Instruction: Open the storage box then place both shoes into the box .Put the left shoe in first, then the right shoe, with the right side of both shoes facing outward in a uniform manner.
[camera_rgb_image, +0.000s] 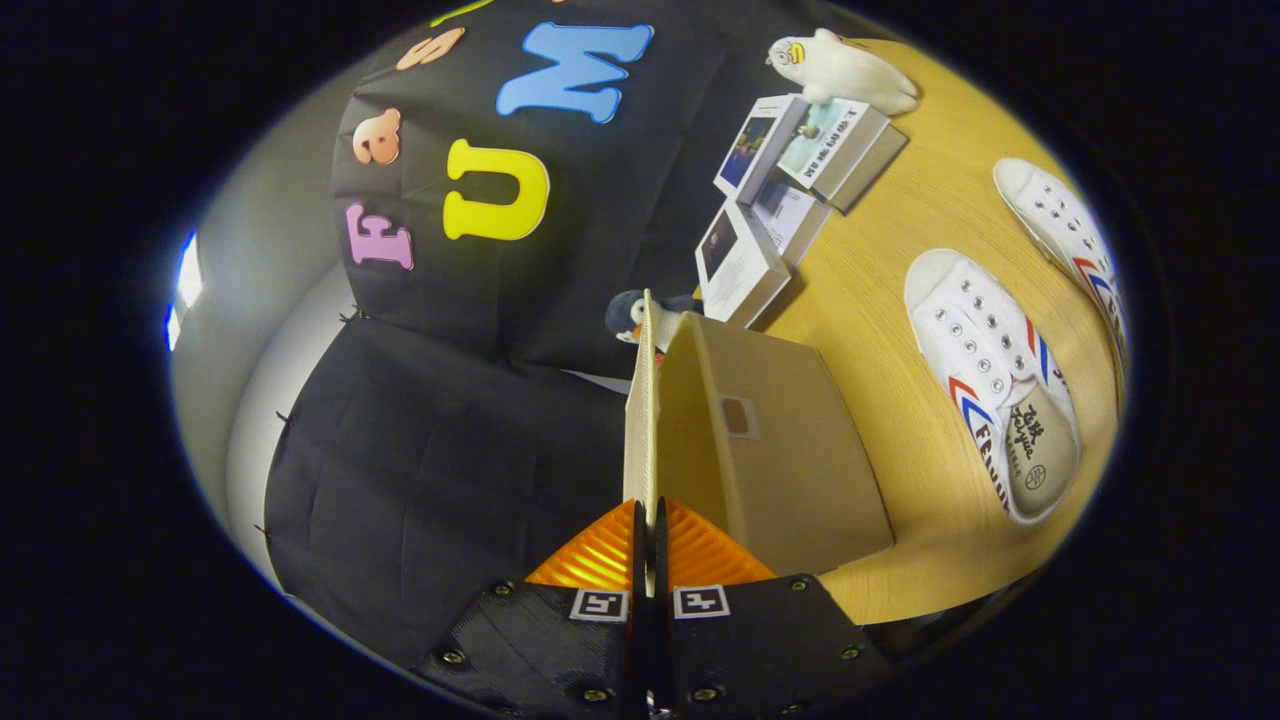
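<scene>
Fingers (648, 520) pinched tight on box lid (641, 400) — raised upright.

Matt cardboard storage box (790, 440); white canvas shoes (985, 370); smooth wood-grain table (900, 250); plush penguin (628, 316).

Hand-held gripper (647, 520), seen from its own camera: the view is rolled, so the gripper is held turned on its side. The two fingers (600, 555) lie almost together, both pressing on the thin raised lid (641, 400) of the storage box, which stands edge-on between them.
</scene>
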